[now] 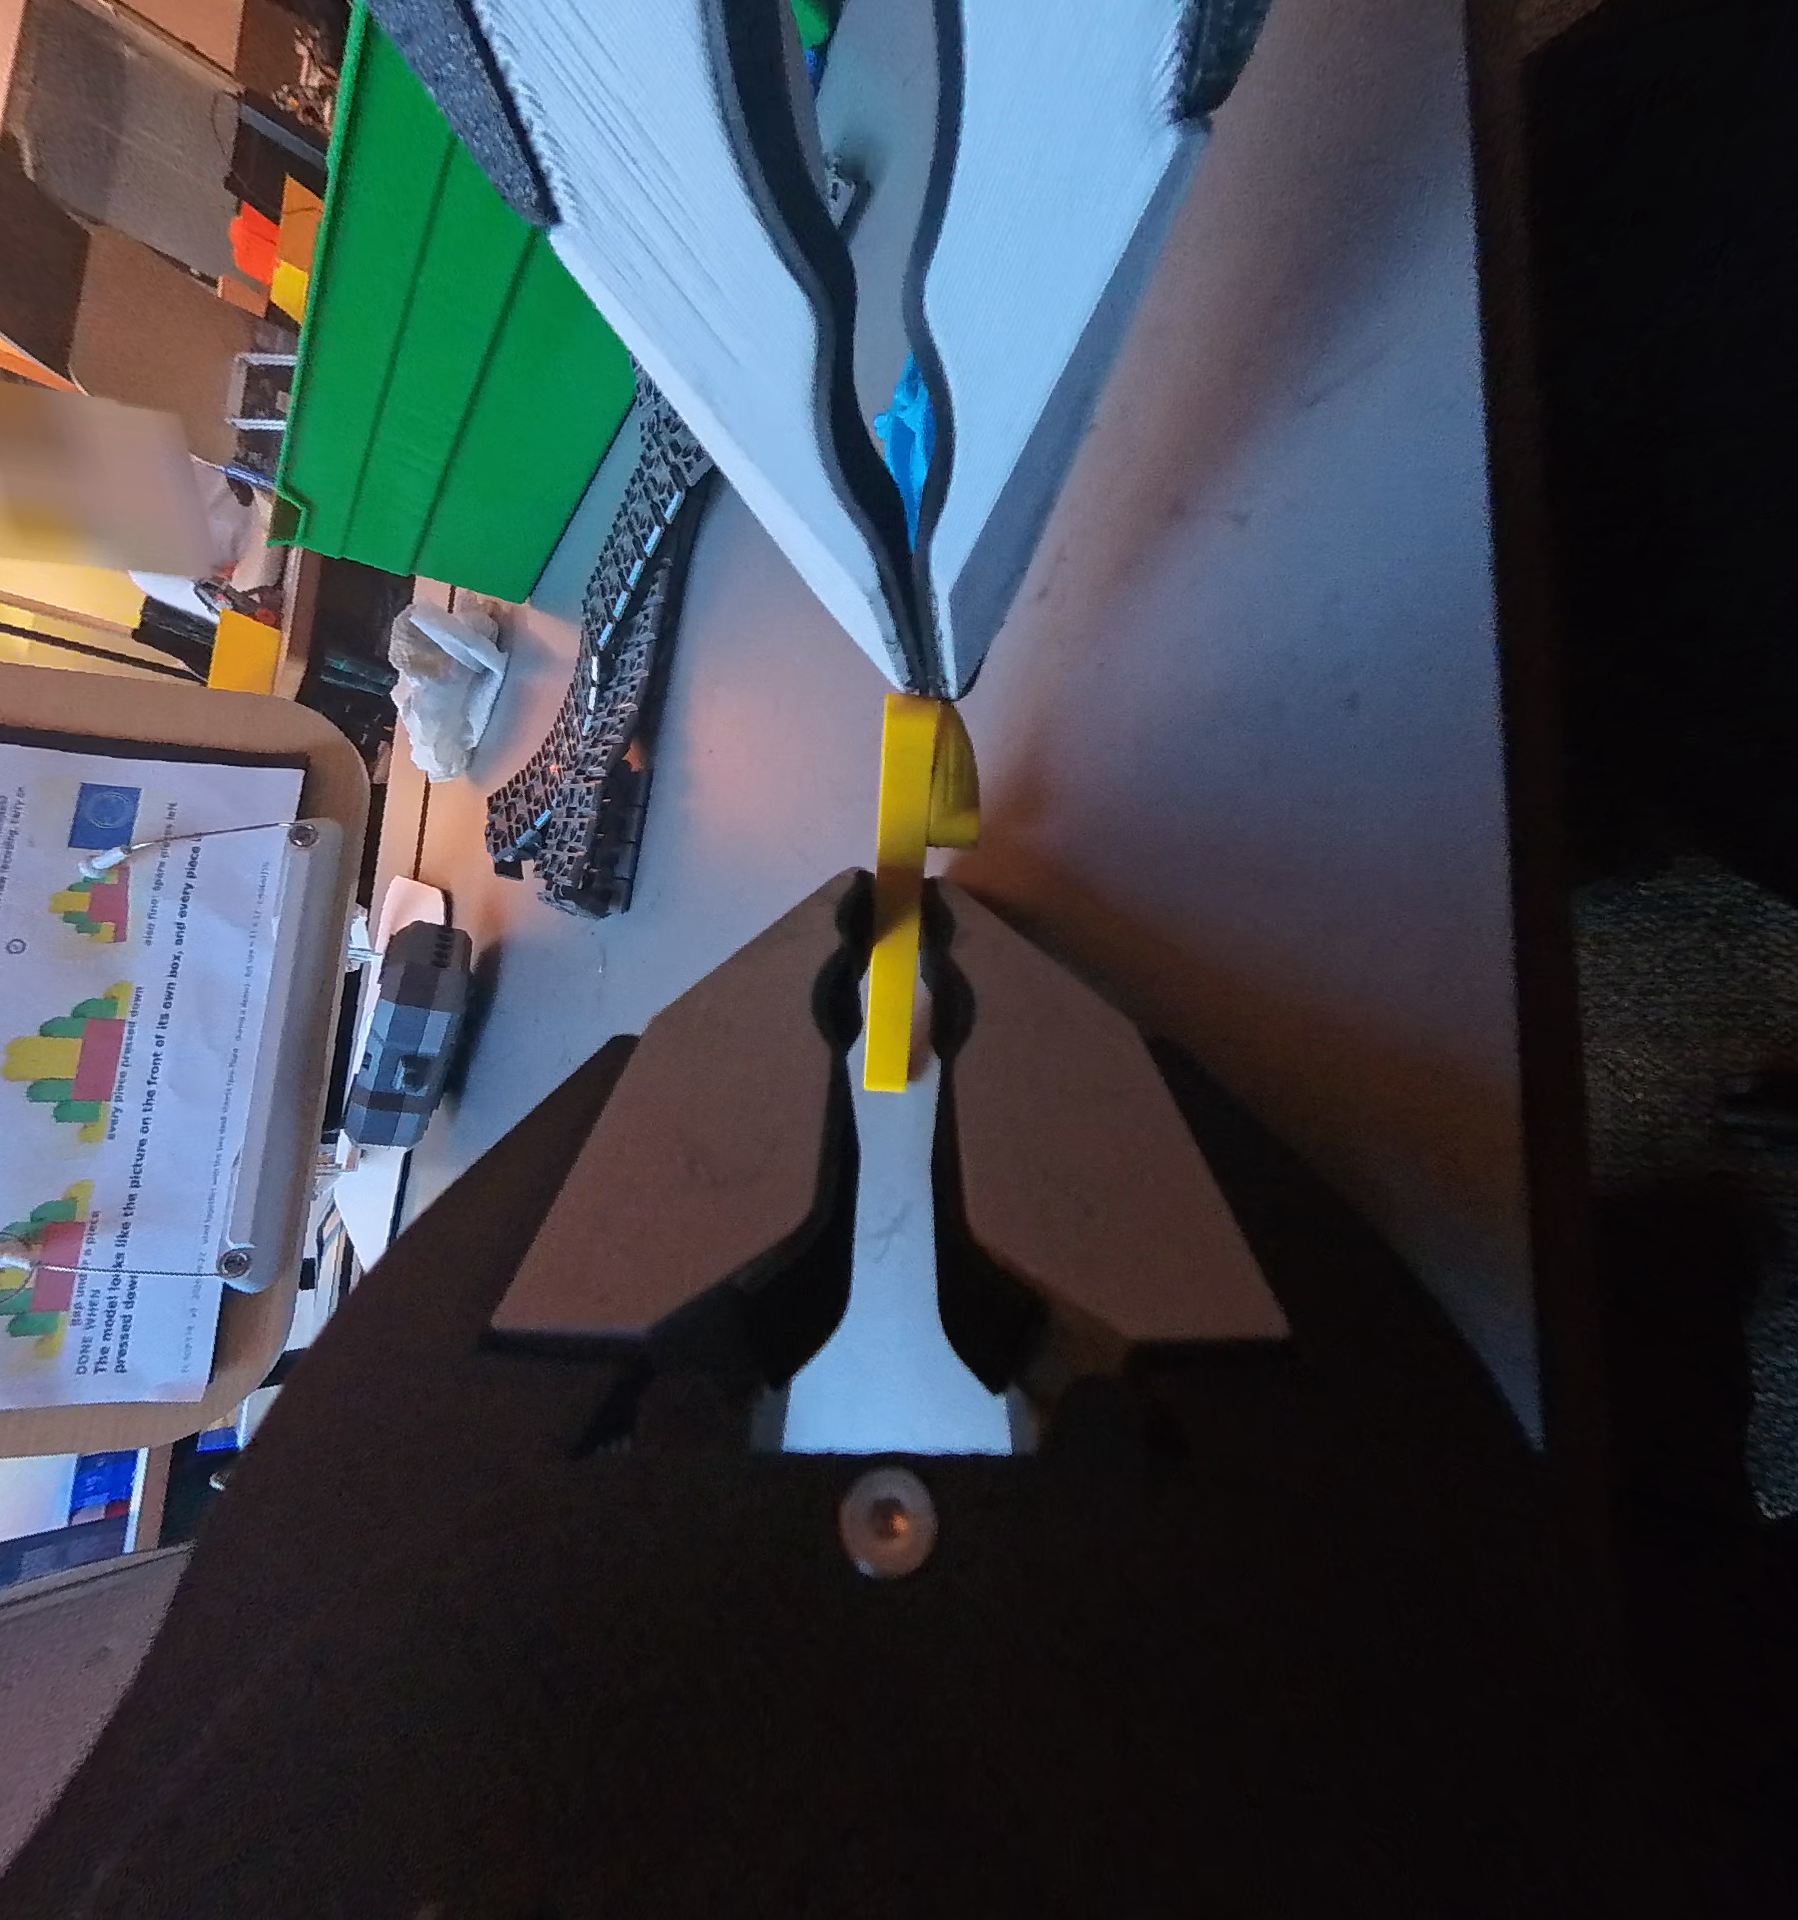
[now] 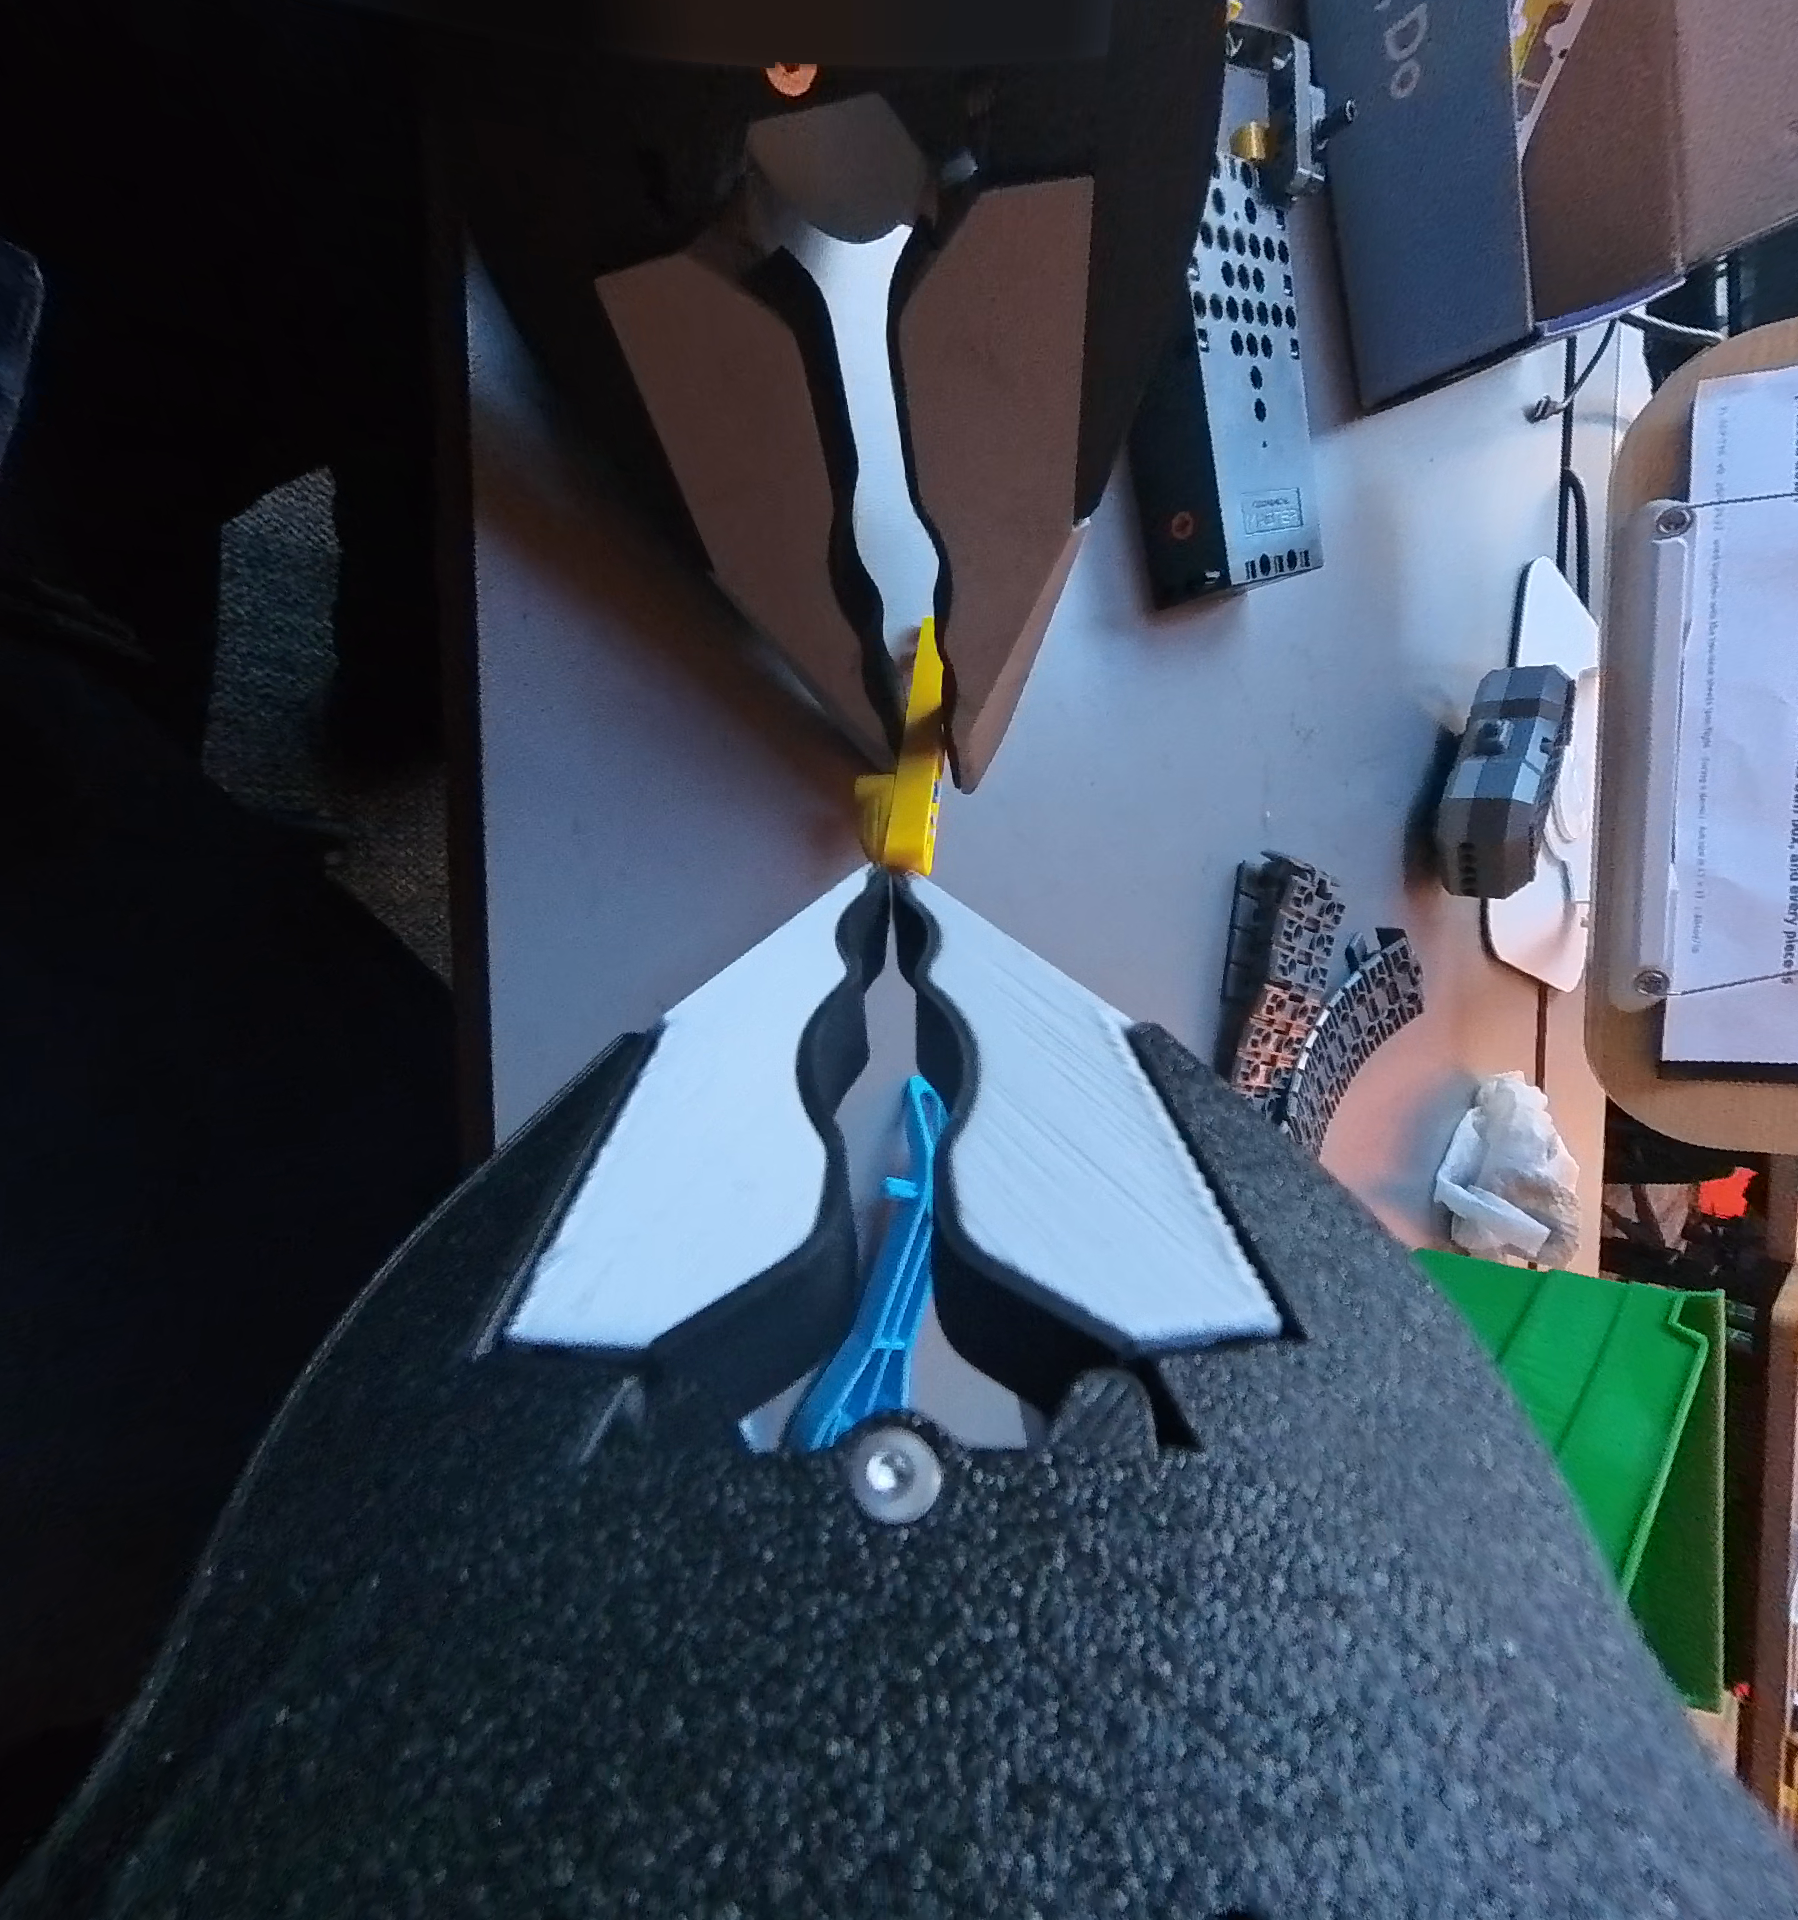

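My left gripper [image 1: 895, 888], with brown fingers, is shut on a flat yellow plate [image 1: 900, 935] held edge-on above the grey table [image 1: 1238, 727]. A small rounded yellow piece [image 1: 955, 784] sits against the plate's far end. My right gripper [image 2: 893, 881], with white fingers, faces it tip to tip. Its jaws are closed and the tips touch the yellow pieces [image 2: 900, 821]. A thin blue plastic part [image 2: 900, 1247] lies in the gap farther back between the right fingers. The left gripper [image 2: 926, 764] shows at the top of the right wrist view, the right gripper [image 1: 921, 681] at the top of the left wrist view.
A green bin [image 2: 1601, 1455], a crumpled tissue [image 2: 1508, 1184], dark curved track pieces [image 2: 1310, 1018], a grey brick block [image 2: 1497, 790] and a perforated metal box [image 2: 1238, 416] stand beyond the grippers. A printed sheet on a wooden board [image 1: 95, 1039] lies farther off. The table edge [image 2: 469, 727] drops to dark floor.
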Demonstrator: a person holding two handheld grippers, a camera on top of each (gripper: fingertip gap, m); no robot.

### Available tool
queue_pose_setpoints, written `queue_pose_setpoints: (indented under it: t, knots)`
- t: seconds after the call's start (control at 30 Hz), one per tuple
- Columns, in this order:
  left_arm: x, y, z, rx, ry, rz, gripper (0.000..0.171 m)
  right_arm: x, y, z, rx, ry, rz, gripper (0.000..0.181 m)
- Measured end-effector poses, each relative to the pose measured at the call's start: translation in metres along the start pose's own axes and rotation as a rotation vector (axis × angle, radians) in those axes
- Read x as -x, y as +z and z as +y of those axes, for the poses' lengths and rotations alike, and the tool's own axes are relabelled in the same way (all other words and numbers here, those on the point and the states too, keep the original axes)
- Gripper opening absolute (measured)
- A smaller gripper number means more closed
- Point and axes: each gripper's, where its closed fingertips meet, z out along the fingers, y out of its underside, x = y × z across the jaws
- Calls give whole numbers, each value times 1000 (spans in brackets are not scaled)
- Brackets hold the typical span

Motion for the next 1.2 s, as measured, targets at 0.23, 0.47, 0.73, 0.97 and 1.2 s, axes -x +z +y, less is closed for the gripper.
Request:
queue_pose_setpoints:
  t: [0.23,0.47,0.73,0.97,1.2]
  knots:
    - [1,0,1,5,-15,3,6,-3,1,1,26,-6,31,0]
    - [1,1,1,11,-10,0,6,-5,2,1,45,-39,59,1]
    - [0,0,1,10,5,-6,6,-4,2,0,62,-178,17,4]
    - [-1,0,-1,6,32,-17,6,1,6,0,70,-251,-90,5]
    - [0,0,1,10,1,-4,6,-3,16,-2,88,-253,-133,13]
